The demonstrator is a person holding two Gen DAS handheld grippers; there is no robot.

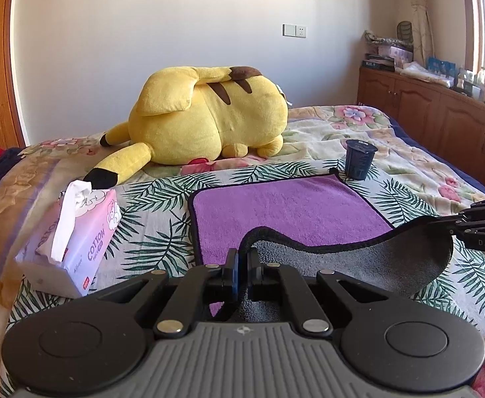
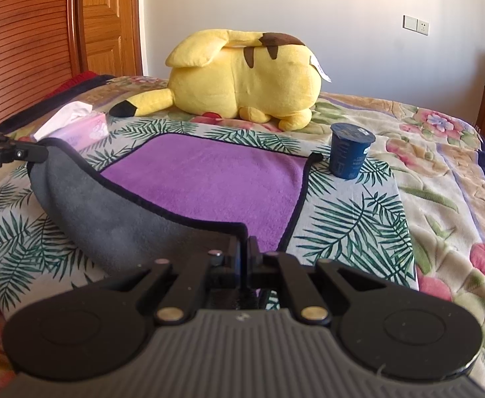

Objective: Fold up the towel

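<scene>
A towel, purple on top [image 1: 288, 212] and grey underneath, with a black hem, lies on the bed. Its near edge is lifted, so the grey underside [image 1: 375, 262] shows. My left gripper [image 1: 242, 258] is shut on the near left corner of the towel. My right gripper [image 2: 245, 248] is shut on the near right corner; it also shows at the right edge of the left wrist view [image 1: 454, 225]. In the right wrist view the towel [image 2: 209, 179] sags between the two grippers, and the left gripper [image 2: 40, 152] shows at the left edge.
A leaf-print cloth [image 1: 149, 232] lies under the towel on a floral bedspread. A pink tissue pack [image 1: 76, 235] lies left of the towel. A dark blue cup [image 2: 350, 151] stands at its far right corner. A yellow plush toy [image 1: 209, 116] lies behind. Wooden cabinets [image 1: 441, 106] stand at right.
</scene>
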